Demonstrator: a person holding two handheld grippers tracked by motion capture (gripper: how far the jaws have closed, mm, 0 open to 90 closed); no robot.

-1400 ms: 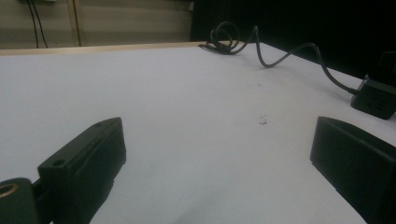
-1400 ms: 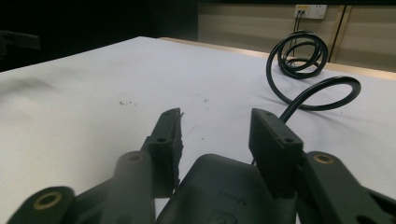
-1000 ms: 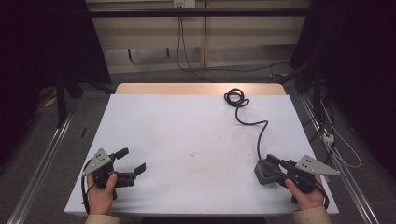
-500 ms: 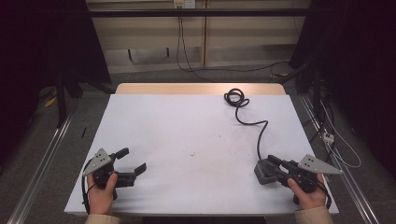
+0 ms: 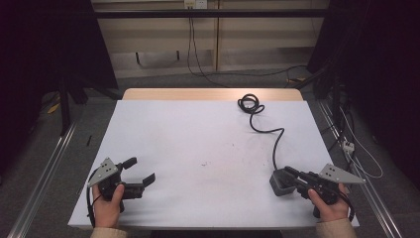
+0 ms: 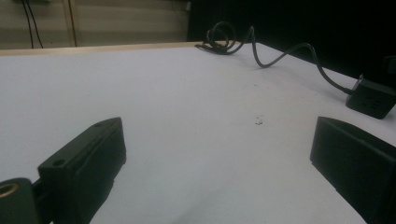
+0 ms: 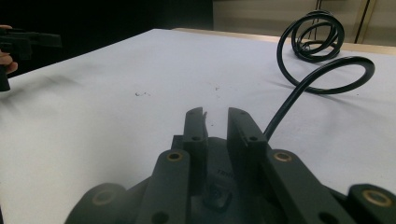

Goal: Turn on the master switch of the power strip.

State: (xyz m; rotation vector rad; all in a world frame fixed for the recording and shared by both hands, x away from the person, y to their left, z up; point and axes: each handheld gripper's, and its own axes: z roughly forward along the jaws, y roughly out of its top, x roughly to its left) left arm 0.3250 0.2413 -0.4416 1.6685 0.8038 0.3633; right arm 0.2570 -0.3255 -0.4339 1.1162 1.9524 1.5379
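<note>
At the table's five o'clock corner, the right gripper (image 5: pixel 292 179) sits over a dark grey power adapter (image 5: pixel 280 183), a small boxy block whose black cable (image 5: pixel 273 140) snakes away toward one o'clock and ends in a loose coil (image 5: pixel 249 103) near the far edge. Its jaws have just been closing, and in the right gripper view they stand narrow, either side of a raised part on the adapter's top (image 7: pixel 219 175); whether the pads actually press on it I cannot tell. Over at seven o'clock, the left gripper (image 5: pixel 140 172) rests on the white table (image 5: pixel 198 139) with jaws spread wide, nothing between them. So I judge the work barely begun: the adapter lies flat, the cable still sprawled, and lifting or tidying remains.
</note>
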